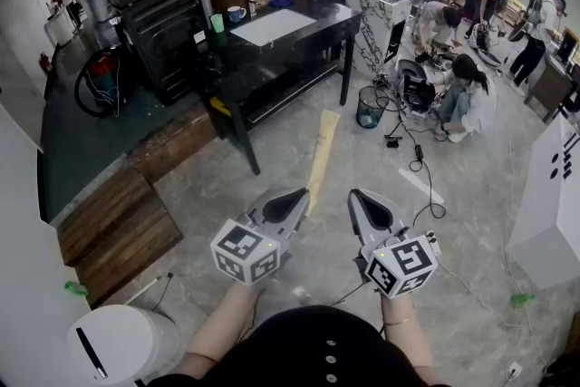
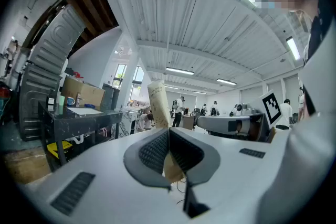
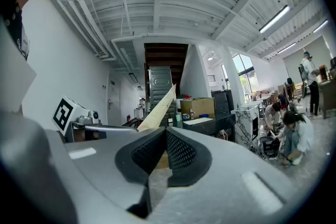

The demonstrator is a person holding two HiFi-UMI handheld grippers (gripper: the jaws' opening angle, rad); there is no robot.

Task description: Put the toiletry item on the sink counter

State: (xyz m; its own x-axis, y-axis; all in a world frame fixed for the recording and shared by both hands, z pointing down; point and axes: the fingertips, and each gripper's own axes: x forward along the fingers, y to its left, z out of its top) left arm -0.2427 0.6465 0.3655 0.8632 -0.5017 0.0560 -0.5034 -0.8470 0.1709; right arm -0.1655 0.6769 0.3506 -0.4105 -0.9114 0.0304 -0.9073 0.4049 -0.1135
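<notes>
The toiletry item [image 1: 323, 154], a long tan pack, is clenched at its near end by the left gripper [image 1: 299, 195] at the centre of the frame. Its long axis is directed up the frame, tilted slightly right, toward the black table [image 1: 331, 14] (print is seen near its far end). The right gripper [image 1: 358, 198], just right of it, is seen with jaws pressed together, empty.

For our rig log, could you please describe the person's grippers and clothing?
Both the left gripper and right gripper have pale grey shells, dark textured pads and a cube of black-and-white square markers. The person wears a black buttoned top.
</notes>
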